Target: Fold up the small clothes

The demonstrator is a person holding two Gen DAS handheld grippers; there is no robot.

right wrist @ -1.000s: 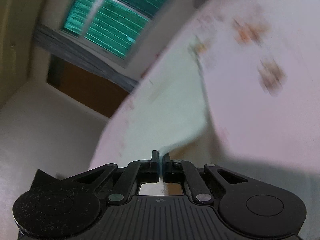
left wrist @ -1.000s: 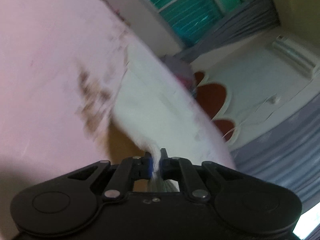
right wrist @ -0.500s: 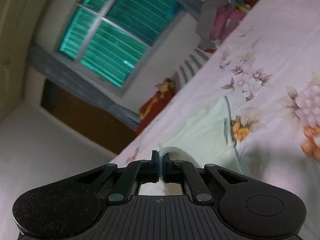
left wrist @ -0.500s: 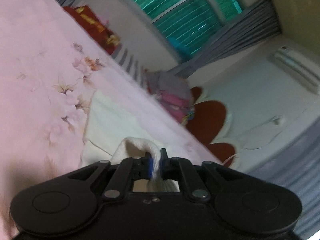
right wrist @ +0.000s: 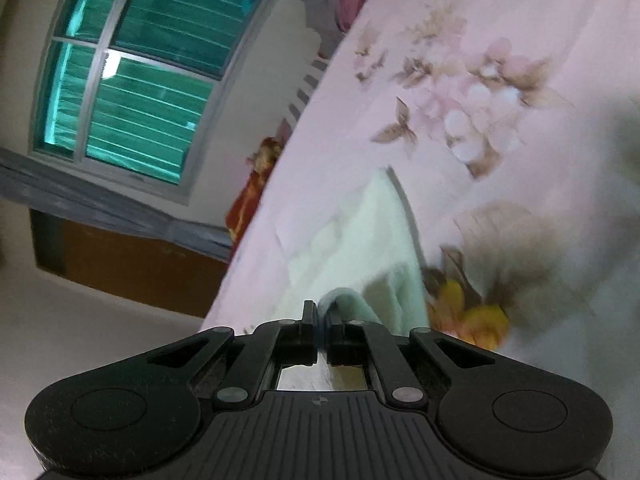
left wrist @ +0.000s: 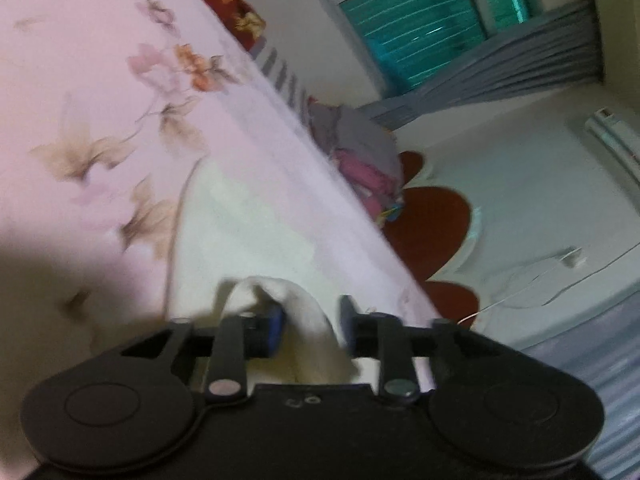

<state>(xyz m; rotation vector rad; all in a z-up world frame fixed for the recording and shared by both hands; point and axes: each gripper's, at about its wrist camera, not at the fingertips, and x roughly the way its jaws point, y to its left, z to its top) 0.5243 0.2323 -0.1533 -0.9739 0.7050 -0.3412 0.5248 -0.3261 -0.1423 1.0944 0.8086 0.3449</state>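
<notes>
A small white cloth (left wrist: 240, 220) lies folded over on the pink flowered bedsheet (left wrist: 80, 80), close in front of both grippers. My left gripper (left wrist: 311, 316) is opening: its fingers stand well apart, and the cloth's folded edge bulges up between them, against the left blue pad only. In the right wrist view the same cloth (right wrist: 360, 240) stretches away over the sheet (right wrist: 520, 20). My right gripper (right wrist: 322, 312) is just beginning to open; its jaws are nearly together, with a loop of the cloth's edge still pinched in the narrow gap.
A pile of grey and pink clothes (left wrist: 360, 148) sits at the bed's far edge by the red headboard (left wrist: 432, 216). A red patterned bundle (right wrist: 248, 196) lies along the far side below the window (right wrist: 132, 92). Grey curtains hang beside it.
Both grippers swept the cloth's edge across and down onto the rest of the cloth. The left jaws have spread apart, and the right jaws have parted slightly.
</notes>
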